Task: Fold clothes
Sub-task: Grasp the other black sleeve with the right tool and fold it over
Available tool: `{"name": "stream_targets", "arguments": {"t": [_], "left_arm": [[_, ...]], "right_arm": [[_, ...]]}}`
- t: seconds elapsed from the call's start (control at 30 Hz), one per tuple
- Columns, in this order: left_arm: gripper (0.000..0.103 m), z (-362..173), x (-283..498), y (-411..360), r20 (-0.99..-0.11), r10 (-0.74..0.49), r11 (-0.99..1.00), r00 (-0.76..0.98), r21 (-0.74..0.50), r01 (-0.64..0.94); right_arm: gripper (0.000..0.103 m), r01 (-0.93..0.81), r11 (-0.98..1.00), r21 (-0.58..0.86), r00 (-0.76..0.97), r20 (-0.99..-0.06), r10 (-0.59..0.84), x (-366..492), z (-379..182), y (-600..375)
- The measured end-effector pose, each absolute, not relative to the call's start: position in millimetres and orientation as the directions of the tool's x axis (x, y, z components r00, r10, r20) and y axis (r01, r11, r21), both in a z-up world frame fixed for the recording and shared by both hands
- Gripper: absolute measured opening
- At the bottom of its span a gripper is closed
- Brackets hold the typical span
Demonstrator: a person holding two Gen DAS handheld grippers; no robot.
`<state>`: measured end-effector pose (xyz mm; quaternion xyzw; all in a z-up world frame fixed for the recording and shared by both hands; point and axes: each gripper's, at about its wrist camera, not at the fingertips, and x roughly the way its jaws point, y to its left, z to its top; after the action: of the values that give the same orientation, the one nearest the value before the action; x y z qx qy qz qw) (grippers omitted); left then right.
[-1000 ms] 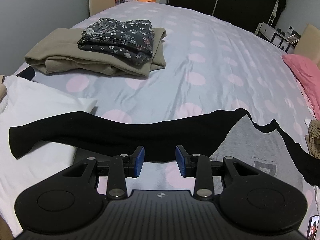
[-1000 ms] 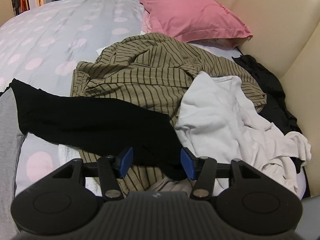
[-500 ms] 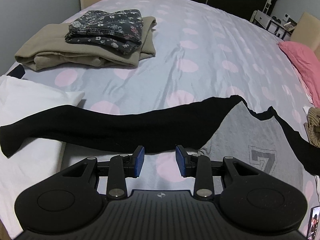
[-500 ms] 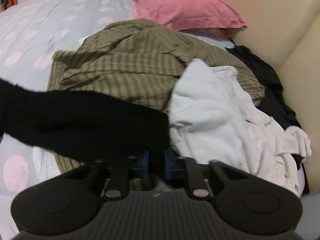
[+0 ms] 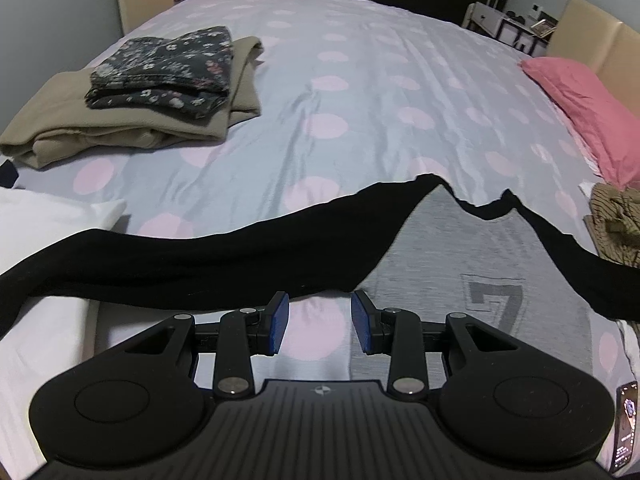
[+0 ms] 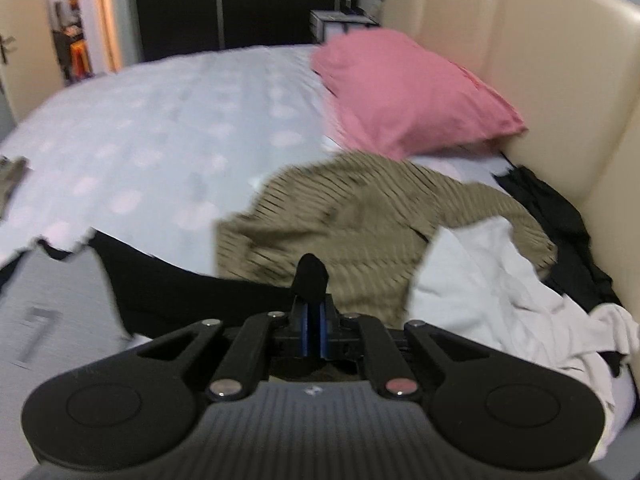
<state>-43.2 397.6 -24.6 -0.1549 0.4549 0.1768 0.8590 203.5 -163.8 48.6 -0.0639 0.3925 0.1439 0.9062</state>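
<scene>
A: While the right gripper (image 6: 314,320) has the cuff of the right black sleeve (image 6: 192,296) pinched, a tuft of black poking out past the blue pads, the left gripper (image 5: 319,322) is empty, jaws part open over bare bedspread (image 5: 360,92).

B: Where's the shirt relative to each?

A: The grey raglan shirt (image 5: 472,264), the one with the 7 print, lies flat on the bed between the two hands. Body sits ahead-right of the left gripper. The left black sleeve (image 5: 172,258) runs crosswise just past the left fingertips, long axis left to right in that view, cuff end far left on the white cloth (image 5: 36,236).

B: So the left is nearer that sleeve?

A: Yes. It's just beyond the pads, not between them. The right sleeve runs from the shirt's shoulder out to the right gripper, beside the striped olive garment (image 6: 360,216).

B: Next move, best guess?

A: Right sleeve probably gets carried inward across the grey body, so travel is along the sleeve axis toward the left hand. Left would need to push forward to take its sleeve.

B: Risk?

A: Dragging the body off flat. The right-wrist view is blurred, so grip depth is hard to judge.
</scene>
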Motion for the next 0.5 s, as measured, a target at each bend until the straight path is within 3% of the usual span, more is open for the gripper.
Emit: {"name": "stream_targets", "arguments": {"t": [0.5], "left_arm": [[0.032, -19.3, -52.7, 392.5, -0.829, 0.136, 0.908, 0.542, -0.114, -0.402]], "right_arm": [[0.007, -0.594, 0.781, 0.192, 0.521, -0.648, 0.556, 178.7, 113.1, -1.7]]}}
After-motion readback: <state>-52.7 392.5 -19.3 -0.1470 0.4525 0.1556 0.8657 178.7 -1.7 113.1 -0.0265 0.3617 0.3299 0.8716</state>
